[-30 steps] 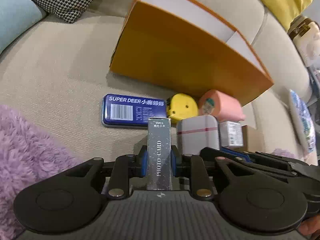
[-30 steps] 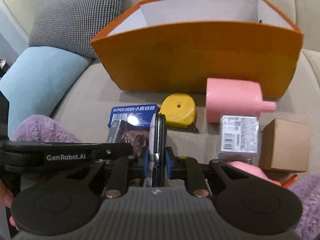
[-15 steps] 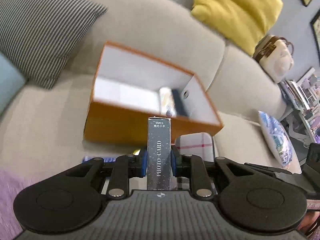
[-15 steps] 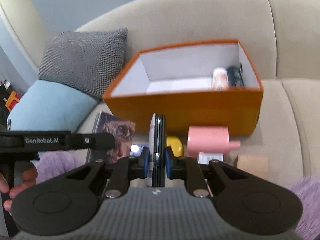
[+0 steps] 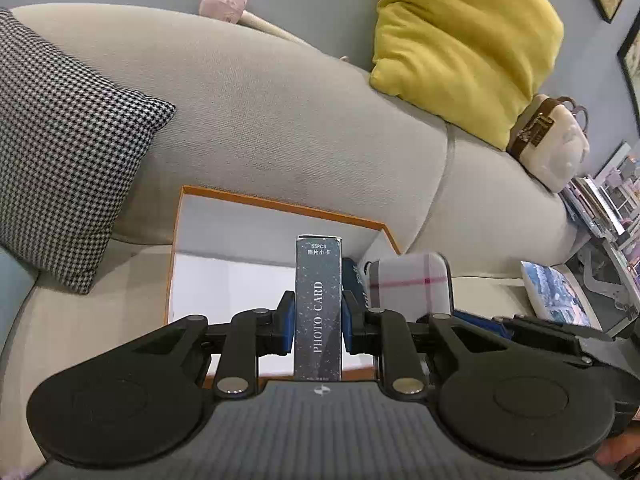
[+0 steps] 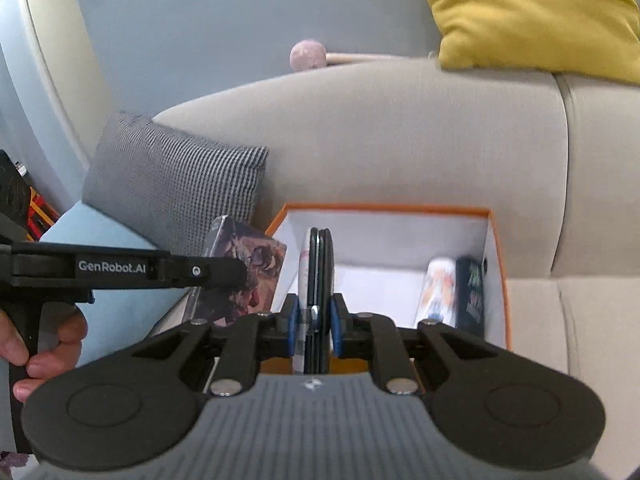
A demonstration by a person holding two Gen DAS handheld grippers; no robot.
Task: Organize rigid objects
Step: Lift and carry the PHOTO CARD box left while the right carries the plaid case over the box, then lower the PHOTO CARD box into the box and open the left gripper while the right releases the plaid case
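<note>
Box (image 5: 276,208) sits on the sofa (image 5: 288,120) seat against the backrest, open, white inside — both your loads are poised at its near edge. Your left gripper (image 5: 319,320) is clamped on the photo card pack (image 5: 319,304), held upright and gripped low on its length. Your right gripper (image 6: 316,322) is pinched narrow on a thin dark case (image 6: 318,272), standing on edge.

Risks from here, as I judge them: the two grippers are close together over one opening, so lowering both at once could knock the case (image 5: 410,284) against the pack (image 6: 240,272). Two items (image 6: 452,288) already stand at the box's (image 6: 496,264) right wall — drop the case too far right and you may tip them. The pack is tall with its grip low, so a rim bump could lever it loose. Release either one high and it will likely topple flat rather than stand. The soft seat may also let the box shift if you press on it.
</note>
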